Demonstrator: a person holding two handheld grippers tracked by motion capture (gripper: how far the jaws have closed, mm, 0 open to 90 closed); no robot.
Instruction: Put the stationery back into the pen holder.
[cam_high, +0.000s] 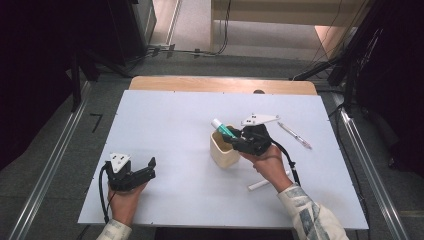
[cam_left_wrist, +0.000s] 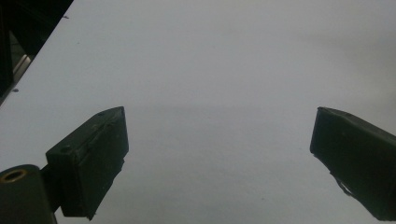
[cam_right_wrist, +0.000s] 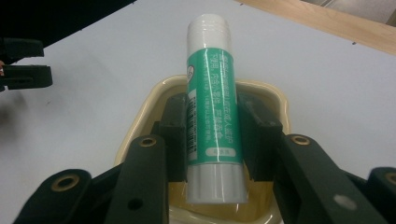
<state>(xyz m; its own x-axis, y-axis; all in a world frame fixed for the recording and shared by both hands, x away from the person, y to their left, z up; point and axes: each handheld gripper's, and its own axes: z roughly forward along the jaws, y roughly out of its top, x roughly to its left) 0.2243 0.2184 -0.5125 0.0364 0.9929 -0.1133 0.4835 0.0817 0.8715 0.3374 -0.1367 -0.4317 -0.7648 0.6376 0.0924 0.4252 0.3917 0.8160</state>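
The right gripper (cam_right_wrist: 212, 130) has its two black jaws clamped on a green-labelled glue stick with a white cap and a grey base (cam_right_wrist: 212, 107), gripping it at the lower half of the label. In the right gripper view the stick's grey base hangs over the mouth of a cream, square-cornered plastic cup (cam_right_wrist: 140, 116), and the capped end points away toward twelve o'clock. In the high view the right gripper (cam_high: 235, 136) sits above the cup (cam_high: 222, 152), with the glue stick (cam_high: 222, 128) tilted up toward ten o'clock.

The label carries vertical white print and a barcode strip, too small and blurred to read.

The cup stands near the middle of the white table board (cam_high: 165, 120), well apart from every edge. At three o'clock from it a slim clear pen (cam_high: 295, 135) lies on the board, and at five o'clock, just beside the right hand (cam_high: 270, 160), lies a white stick-shaped thing (cam_high: 259, 185). The board from nine to twelve o'clock of the cup is bare.

The left gripper (cam_high: 145, 172) rests at the board's near left part, held by the left hand (cam_high: 122, 197), close to the near edge. In the left gripper view its jaws stand wide apart with nothing between them, over bare board (cam_left_wrist: 210, 70); the board's left edge runs at ten o'clock.
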